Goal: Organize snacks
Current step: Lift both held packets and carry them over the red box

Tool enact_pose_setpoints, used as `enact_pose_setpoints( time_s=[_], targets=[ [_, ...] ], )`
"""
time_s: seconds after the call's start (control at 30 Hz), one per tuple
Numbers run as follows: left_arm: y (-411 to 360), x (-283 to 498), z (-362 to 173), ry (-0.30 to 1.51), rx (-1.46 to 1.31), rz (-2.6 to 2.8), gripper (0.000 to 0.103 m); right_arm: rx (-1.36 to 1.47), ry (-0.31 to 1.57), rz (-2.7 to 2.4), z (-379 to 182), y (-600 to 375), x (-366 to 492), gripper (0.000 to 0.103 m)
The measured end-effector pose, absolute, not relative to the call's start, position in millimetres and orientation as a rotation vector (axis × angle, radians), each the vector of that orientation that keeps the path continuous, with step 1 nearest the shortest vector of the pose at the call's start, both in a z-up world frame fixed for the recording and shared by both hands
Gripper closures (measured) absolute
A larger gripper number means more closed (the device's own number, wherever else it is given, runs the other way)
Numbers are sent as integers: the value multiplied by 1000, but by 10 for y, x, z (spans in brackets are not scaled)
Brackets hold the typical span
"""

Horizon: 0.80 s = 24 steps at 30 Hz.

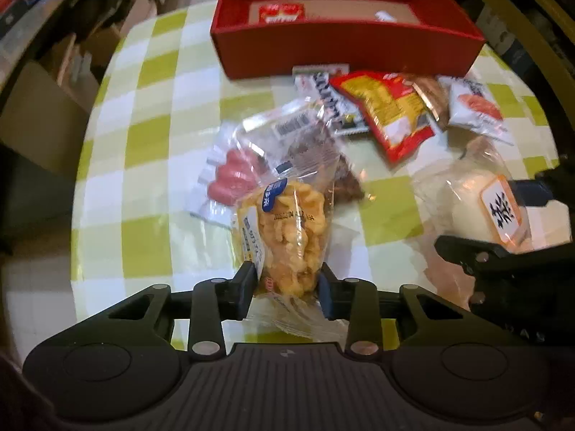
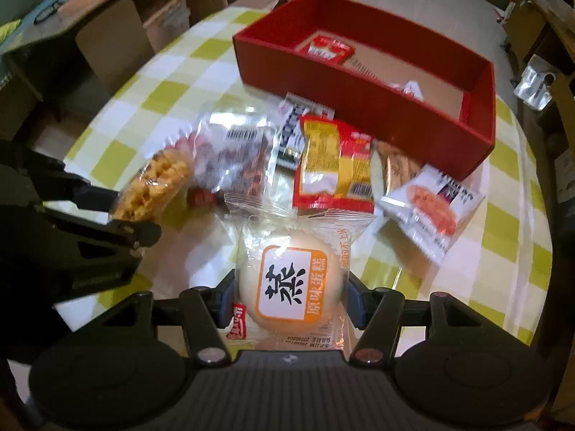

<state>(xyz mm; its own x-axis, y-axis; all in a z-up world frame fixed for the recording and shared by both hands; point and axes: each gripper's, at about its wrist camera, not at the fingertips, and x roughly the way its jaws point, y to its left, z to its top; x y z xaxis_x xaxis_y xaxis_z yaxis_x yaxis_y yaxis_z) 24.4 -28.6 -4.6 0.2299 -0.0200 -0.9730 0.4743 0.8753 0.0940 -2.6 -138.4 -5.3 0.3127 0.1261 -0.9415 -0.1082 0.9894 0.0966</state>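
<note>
The yellow snack packet (image 1: pixel 287 237) is sitting between the pads of the left tool (image 1: pixel 287 283), which is clenching it from both sides; the packet is standing upright out of the jaws, clear wrapper tail trailing back toward the tool body. In the right wrist view the same packet (image 2: pixel 154 186) is showing in the left tool (image 2: pixel 118 215) over the left part of the bench.

The steamed cake packet (image 2: pixel 291 283), a pale round cake in a clear wrapper with an orange-bordered label, is being gripped by the right tool (image 2: pixel 287 294), with both pads pressing on its sides. In the left wrist view this packet (image 1: pixel 478 201) is appearing in the right tool (image 1: pixel 510 222) at the right.

The remaining snacks are lying in a loose heap on the bench (image 1: pixel 151 136), between the two tools and the red box (image 1: pixel 345 46). A clear packet with dark brown contents (image 1: pixel 312 151) is lying at the middle of the heap, partly over a packet with red pieces (image 1: pixel 233 176). A red-and-yellow packet (image 1: pixel 391 111) is resting further toward the box, overlapping a white packet with dark lettering (image 1: pixel 330 100). A white packet with an orange picture (image 1: pixel 474 104) is lying at the right end of the heap.

The red box is standing at the far edge of the bench, open at the top. A red-and-white packet (image 1: pixel 280 12) is lying on its floor near the left end. The bench is carrying a green-and-white checked cloth.
</note>
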Motion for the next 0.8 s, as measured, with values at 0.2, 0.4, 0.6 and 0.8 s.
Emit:
enact_pose_setpoints(
  time_s=[0.2,0.4,0.6,0.8],
  targets=[
    [-233,391,-6,1308,341,-350,63,9,1256,138,-102,-1433,87,38],
    [-341,445,145,1267,316,-374,65,16,1219,128,5,-1491,193,38],
    [-442,525,259,1231,304,-385,66,37,1196,106,72,-1609,262,38],
    [-458,653,326,1214,286,-373,67,49,1178,96,128,-1702,343,38]
  ],
)
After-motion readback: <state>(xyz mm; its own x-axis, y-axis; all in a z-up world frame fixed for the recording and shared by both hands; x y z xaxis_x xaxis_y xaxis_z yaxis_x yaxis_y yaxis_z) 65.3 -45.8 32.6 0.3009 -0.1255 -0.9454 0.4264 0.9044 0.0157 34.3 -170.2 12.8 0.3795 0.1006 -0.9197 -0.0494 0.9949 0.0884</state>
